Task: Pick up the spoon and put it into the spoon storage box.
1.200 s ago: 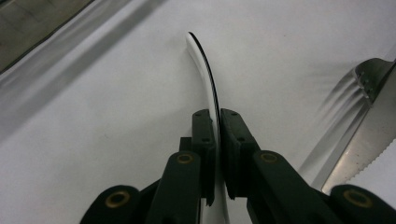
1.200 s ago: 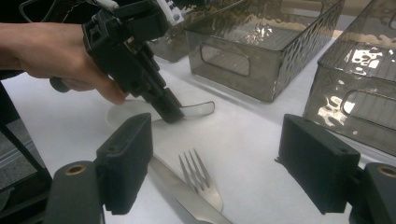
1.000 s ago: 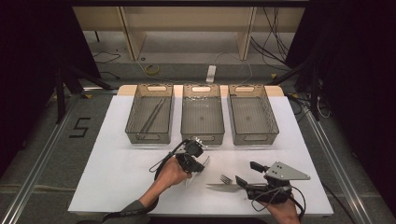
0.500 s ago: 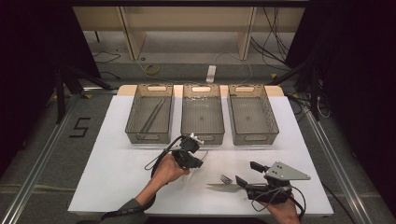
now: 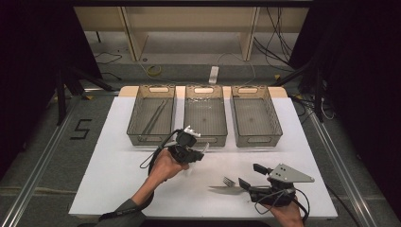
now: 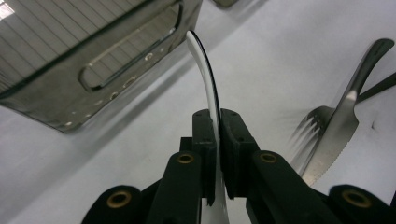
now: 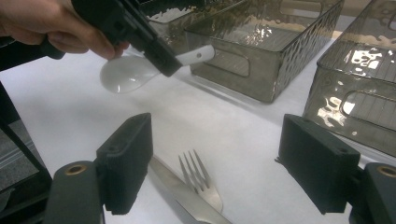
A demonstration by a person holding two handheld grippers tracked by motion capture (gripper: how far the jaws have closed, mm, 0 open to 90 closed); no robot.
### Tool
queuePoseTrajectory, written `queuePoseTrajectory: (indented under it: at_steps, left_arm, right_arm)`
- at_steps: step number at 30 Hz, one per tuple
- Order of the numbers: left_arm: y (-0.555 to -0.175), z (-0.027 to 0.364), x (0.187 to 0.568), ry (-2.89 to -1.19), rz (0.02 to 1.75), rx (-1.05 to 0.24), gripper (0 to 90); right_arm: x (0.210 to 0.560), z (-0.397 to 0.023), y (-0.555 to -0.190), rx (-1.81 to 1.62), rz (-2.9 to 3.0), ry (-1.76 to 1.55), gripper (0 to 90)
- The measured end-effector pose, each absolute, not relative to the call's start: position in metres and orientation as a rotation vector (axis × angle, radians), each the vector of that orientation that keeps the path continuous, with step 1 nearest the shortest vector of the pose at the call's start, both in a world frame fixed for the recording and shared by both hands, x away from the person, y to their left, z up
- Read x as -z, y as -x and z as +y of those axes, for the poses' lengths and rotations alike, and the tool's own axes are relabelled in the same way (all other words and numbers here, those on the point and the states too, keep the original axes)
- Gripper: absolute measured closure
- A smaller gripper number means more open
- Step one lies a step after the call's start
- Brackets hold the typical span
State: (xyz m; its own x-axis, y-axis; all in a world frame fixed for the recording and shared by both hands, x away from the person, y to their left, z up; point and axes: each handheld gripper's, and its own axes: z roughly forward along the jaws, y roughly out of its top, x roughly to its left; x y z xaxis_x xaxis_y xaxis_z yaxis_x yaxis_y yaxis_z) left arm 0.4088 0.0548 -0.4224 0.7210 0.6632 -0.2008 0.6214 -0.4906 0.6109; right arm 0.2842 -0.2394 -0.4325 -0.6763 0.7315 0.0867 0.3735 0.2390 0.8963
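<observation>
White glossy soup spoon point(image 7: 140, 70), ceramic or hard plastic by the sheen: clamped in left hand-held gripper point(image 5: 193, 150), lifted clear of white table point(image 5: 108, 170), just in front of middle smoked-plastic bin point(image 5: 205, 118).

Handling, judged: stiff, no flex. Light enough for one pair of jaws. Glazed surface slick, prone to pivoting in the pads. Brittle if ceramic; a drop onto table or bin rim could chip it. Best hold on the handle, mid-length, across the flat sides, as taken now. Bowl hangs low on the hand side, handle tip points toward the bins. Bowl-heavy, so likely to swing if grip loosens.

Left hand-held gripper: jaws drawn nearly together, pads pressed on both faces of thin curved handle point(image 6: 209, 88), seen edge-on in left gripper view. Nothing else touched. Handle tip close to front wall of a bin point(image 6: 93, 88), not touching.

Right hand-held gripper point(image 5: 249, 178): jaws wide apart, holding nothing. Resting low near table's front right. Steel fork point(image 7: 201, 179) and serrated steel table knife point(image 7: 180, 191) lie between and just ahead of the open pads, fork partly on the knife, no contact with pads visible.

Left bin point(image 5: 152, 116) holds a pair of dark chopsticks point(image 5: 155, 117). Right bin point(image 5: 255, 116) bare inside.
</observation>
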Motion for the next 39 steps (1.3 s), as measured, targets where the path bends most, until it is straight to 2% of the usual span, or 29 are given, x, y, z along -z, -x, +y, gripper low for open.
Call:
queuePoseTrajectory:
  at_steps: [27, 39]
  left_arm:
    - [-0.418, 0.067, 0.407, -2.142, 0.972, -0.103, 85.0]
    - [-0.433, 0.062, 0.384, -2.07, 0.95, -0.145, 84.9]
  right_arm:
    - [0.433, -0.24, -0.285, -1.424, 2.157, -1.026, 27.0]
    - [0.433, -0.242, -0.285, -1.426, 2.15, -1.037, 27.0]
